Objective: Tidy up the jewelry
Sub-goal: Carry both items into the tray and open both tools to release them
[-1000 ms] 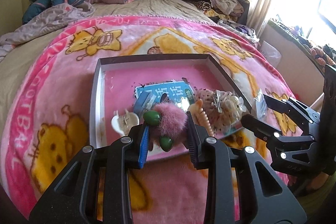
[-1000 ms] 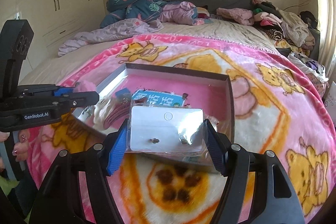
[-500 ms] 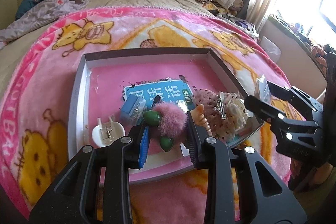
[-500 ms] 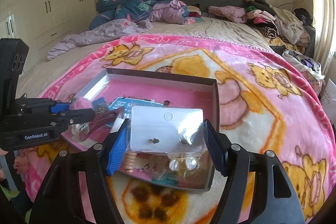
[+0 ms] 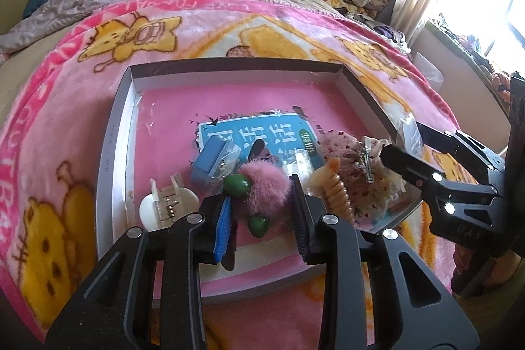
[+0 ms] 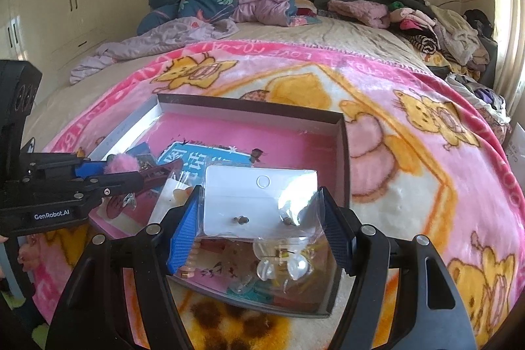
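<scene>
Both grippers have sunk closer over the tray point(image 5: 113, 133) — placing looks next. Left gripper point(image 5: 262, 212) is clamped tight on the pompom clip point(image 5: 264, 187), above the tray's near edge. Right gripper point(image 6: 262, 225), half spread, pinches the earring card point(image 6: 259, 202) by its sides — above the tray's near corner.
</scene>
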A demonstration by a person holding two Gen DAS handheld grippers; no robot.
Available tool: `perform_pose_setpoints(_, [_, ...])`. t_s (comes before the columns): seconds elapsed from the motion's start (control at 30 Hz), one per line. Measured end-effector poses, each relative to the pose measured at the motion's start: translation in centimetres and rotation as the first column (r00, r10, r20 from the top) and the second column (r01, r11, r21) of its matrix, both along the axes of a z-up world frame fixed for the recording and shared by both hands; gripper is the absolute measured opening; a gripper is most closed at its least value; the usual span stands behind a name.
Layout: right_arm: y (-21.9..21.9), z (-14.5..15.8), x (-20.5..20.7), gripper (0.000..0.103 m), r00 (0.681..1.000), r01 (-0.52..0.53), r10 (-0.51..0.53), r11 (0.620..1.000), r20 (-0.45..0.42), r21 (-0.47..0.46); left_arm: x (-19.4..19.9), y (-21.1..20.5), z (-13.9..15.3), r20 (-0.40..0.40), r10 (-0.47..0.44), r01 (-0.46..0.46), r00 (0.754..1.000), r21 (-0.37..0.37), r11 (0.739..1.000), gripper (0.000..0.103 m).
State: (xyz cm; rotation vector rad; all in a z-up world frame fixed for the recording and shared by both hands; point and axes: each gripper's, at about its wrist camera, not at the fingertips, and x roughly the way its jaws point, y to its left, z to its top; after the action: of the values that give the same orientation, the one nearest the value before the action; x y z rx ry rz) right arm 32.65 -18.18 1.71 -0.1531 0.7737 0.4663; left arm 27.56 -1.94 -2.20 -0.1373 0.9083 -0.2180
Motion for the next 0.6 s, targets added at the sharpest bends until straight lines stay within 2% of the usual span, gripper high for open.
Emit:
perform_pose_setpoints(0.2, [1.5,-0.7,-0.2,0.066,0.999,-0.041,0.041,0.999,0.004,-0.036,0.4,0.6,-0.1,-0.005,0.013,-0.013,1.000,-0.005,1.000,0.027])
perform_pose_setpoints(0.5, [3.8,-1.9,-1.2,0.068,0.992,-0.125,0.124,0.988,-0.018,-0.089,0.5,1.0,-0.1,-0.007,0.024,-0.025,1.000,-0.009,1.000,0.028])
perform_pose_setpoints(0.6, [4.1,-2.1,-1.6,0.072,0.991,-0.135,0.133,0.986,-0.027,-0.099,0.5,1.1,0.0,-0.006,0.028,-0.029,1.000,-0.010,1.000,0.028])
